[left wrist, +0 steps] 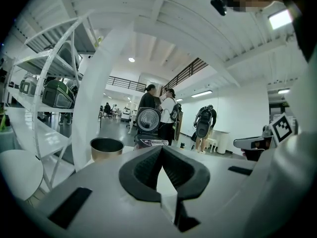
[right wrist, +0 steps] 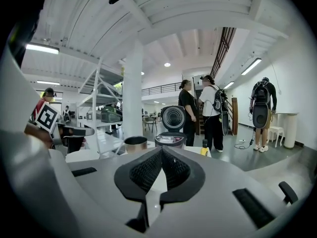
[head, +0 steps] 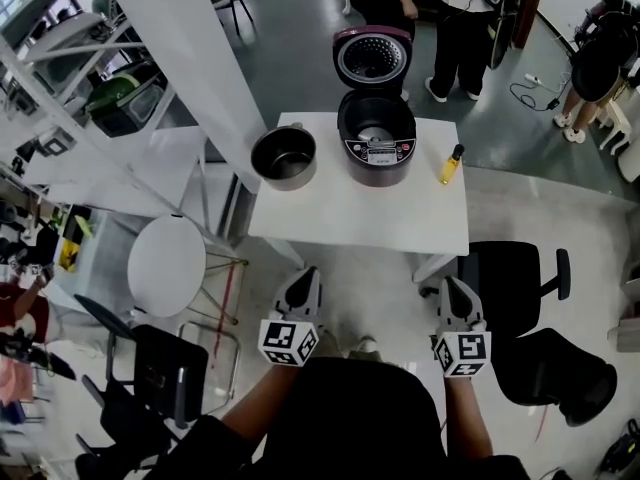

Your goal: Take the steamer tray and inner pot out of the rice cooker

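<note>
Jaws together and empty on left gripper [head: 306,276] and right gripper [head: 448,286], both well short of the table [head: 360,218]; ahead, open cooker [head: 377,143] midway between them, pot [head: 284,156] already out just left of it, nearer the left; no tray seen.

Head view looks down, tool views forward, sharing rice cooker [head: 376,138].

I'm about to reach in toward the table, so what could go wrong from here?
The inner pot sits close to the left edge of the table; a nudge might push it off. The yellow bottle stands upright right of the open rice cooker, so the shut right claw could tip it.
</note>
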